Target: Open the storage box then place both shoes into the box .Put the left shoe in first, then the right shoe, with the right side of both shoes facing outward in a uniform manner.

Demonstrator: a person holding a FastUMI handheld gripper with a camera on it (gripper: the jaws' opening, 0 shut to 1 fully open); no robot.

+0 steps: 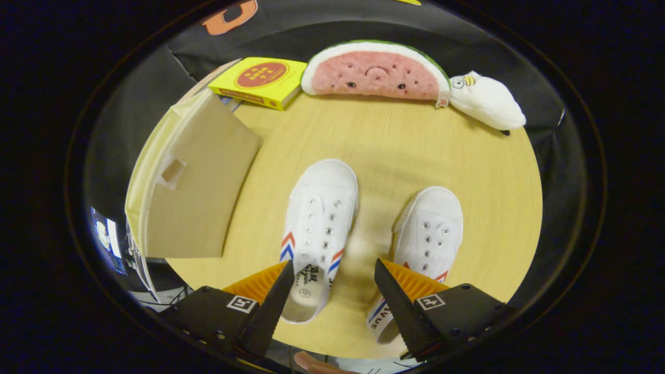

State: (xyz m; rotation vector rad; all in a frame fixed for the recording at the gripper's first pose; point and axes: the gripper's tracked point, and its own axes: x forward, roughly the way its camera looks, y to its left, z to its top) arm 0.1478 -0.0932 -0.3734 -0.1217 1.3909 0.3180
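Note:
Two white canvas shoes with red and blue chevrons lie on the round wooden table [395,140], toes pointing away from me. The left shoe [318,228] lies between my fingers, its heel close to the left fingertip. The right shoe [428,239] lies partly under the right finger. My gripper [334,270] hovers above them, open, with nothing held. The cardboard storage box [189,176] stands to the left of the shoes, its lid down, a cut-out handle hole in its side.
A yellow book-like box [260,80] lies at the far side of the table. Next to it sit a watermelon-slice plush [375,70] and a white plush [486,101]. A person's fingertip [311,362] shows below the gripper.

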